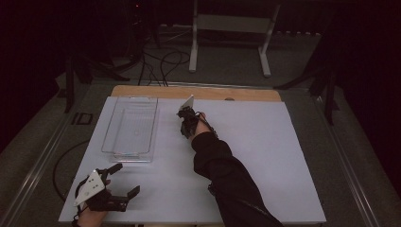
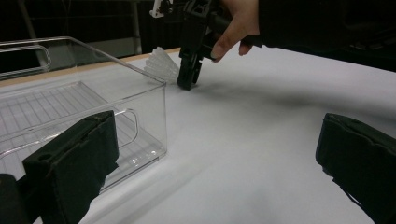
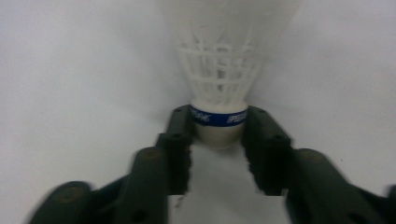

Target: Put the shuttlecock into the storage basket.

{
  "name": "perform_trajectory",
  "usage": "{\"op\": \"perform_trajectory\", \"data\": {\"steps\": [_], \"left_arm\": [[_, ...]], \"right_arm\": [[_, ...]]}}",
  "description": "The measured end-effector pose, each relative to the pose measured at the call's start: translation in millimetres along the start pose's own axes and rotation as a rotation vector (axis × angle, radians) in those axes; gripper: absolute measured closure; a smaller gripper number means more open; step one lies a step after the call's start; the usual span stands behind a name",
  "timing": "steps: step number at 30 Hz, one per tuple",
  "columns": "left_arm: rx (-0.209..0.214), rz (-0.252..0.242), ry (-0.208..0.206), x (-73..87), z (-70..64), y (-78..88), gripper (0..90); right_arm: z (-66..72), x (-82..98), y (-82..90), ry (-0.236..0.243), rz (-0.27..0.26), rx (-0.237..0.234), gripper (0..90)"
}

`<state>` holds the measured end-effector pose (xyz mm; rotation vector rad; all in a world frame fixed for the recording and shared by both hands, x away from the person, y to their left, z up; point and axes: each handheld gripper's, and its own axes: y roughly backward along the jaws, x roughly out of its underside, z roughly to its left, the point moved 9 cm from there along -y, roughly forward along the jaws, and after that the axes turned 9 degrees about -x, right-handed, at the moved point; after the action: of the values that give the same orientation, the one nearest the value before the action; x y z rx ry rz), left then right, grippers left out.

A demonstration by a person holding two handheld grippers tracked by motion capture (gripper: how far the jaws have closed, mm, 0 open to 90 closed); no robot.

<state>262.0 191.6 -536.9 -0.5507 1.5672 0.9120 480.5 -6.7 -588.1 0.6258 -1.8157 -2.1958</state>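
A white plastic shuttlecock (image 3: 224, 60) with a blue band round its cork lies on the white table sheet (image 1: 265, 156). My right gripper (image 3: 218, 123) is shut on the cork end, one pad pressing each side. From the left gripper view the shuttlecock (image 2: 161, 65) rests just beyond the corner of a clear plastic bin (image 2: 140, 112), and the right gripper (image 2: 187, 81) points down onto it. In the high view the right gripper (image 1: 185, 118) is right of the bin (image 1: 127, 156). My left gripper (image 1: 126, 178) rests near the front left corner, open (image 2: 215, 154) with nothing between its fingers.
The bin holds nothing and stands at the left half of the sheet. A wooden table edge (image 1: 236, 93) runs along the back. Cables (image 1: 163, 64) and a white frame stand (image 1: 229, 28) are on the floor beyond.
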Motion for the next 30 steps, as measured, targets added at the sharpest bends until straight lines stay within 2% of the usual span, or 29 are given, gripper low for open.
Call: {"op": "perform_trajectory", "data": {"steps": [5, 10, 14, 19, 20, 23, 24, 26, 28, 30], "left_arm": [[0.0, 0.005, -0.002, 0.6, 0.1, -0.4, 0.2], [0.001, 0.009, -0.001, 1.1, -0.2, -0.8, 0.2], [0.0, 0.008, -0.001, 1.1, -0.3, -0.9, 0.2], [0.0, 0.009, -0.002, 1.2, -0.5, -1.2, 0.1], [0.0, 0.009, -0.003, 1.2, -0.5, -1.1, 0.2], [0.0, 0.01, -0.004, 1.2, -0.4, -1.2, 0.2], [-0.001, 0.011, -0.005, 1.3, -0.5, -1.2, 0.2], [-0.001, 0.013, -0.007, 1.5, -0.6, -1.4, 0.2], [-0.001, 0.013, -0.007, 1.6, -0.6, -1.7, 0.2], [-0.001, 0.013, -0.006, 1.5, -0.5, -1.7, 0.2]], "right_arm": [[-0.3, -0.5, 3.4, -0.007, -0.001, -0.018, 66.3], [-2.4, 0.4, 10.6, 0.012, 0.006, -0.007, 66.4], [-5.2, 2.5, 15.5, 0.036, 0.007, -0.02, 66.5], [-10.5, 7.9, 19.1, 0.143, 0.021, -0.023, 66.5], [-11.7, 9.3, 19.4, 0.176, 0.025, -0.023, 66.5], [-13.5, 13.2, 20.2, 0.203, 0.036, -0.03, 66.5], [-15.2, 17.0, 22.0, 0.233, 0.047, -0.034, 66.5], [-14.9, 21.7, 24.1, 0.247, 0.056, -0.038, 66.5], [-15.4, 27.1, 25.0, 0.288, 0.069, -0.053, 66.4], [-17.0, 32.5, 26.7, 0.319, 0.086, -0.046, 66.5]]}}
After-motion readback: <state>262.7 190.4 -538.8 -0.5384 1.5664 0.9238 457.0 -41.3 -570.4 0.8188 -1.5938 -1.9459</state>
